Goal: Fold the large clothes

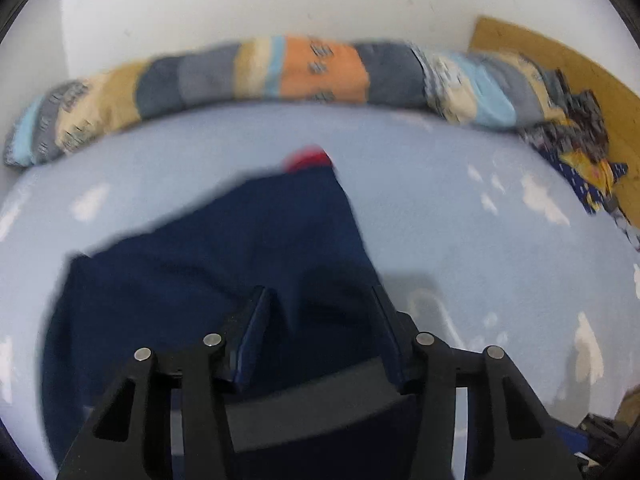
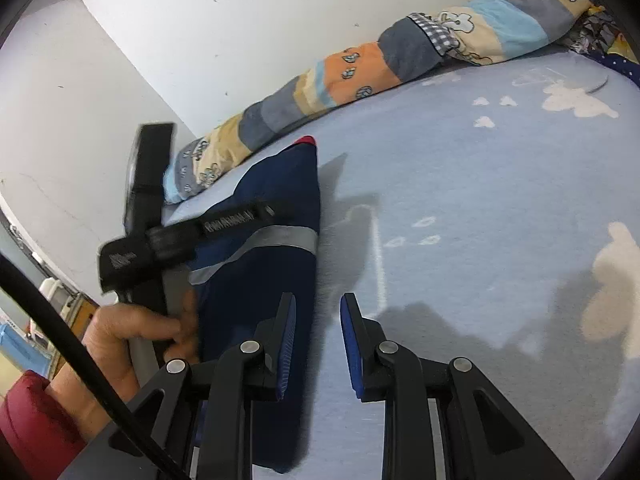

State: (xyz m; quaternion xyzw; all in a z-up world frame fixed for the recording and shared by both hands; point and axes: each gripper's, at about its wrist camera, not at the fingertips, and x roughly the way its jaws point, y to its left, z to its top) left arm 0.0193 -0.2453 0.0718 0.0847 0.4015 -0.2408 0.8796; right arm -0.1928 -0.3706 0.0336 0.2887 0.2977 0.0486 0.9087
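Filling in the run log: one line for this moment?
left hand-held gripper: open over navy garment | right hand-held gripper: open, empty | garment on blue bedsheet

You see 1 navy garment (image 1: 224,264), carrying 1 grey reflective band (image 2: 276,240) and 1 red patch (image 1: 308,159) at its far end. 2 grippers are present: the left gripper (image 1: 320,300) and the right gripper (image 2: 318,308), each with 2 fingers. 1 hand (image 2: 132,332) grips the left tool. 1 long patchwork bolster (image 1: 256,72) lies against the wall. 1 crumpled dark patterned cloth (image 1: 580,140) sits at the bed's far corner. 1 light blue sheet (image 2: 480,200) bears several white cloud prints, blurred in the left wrist view.
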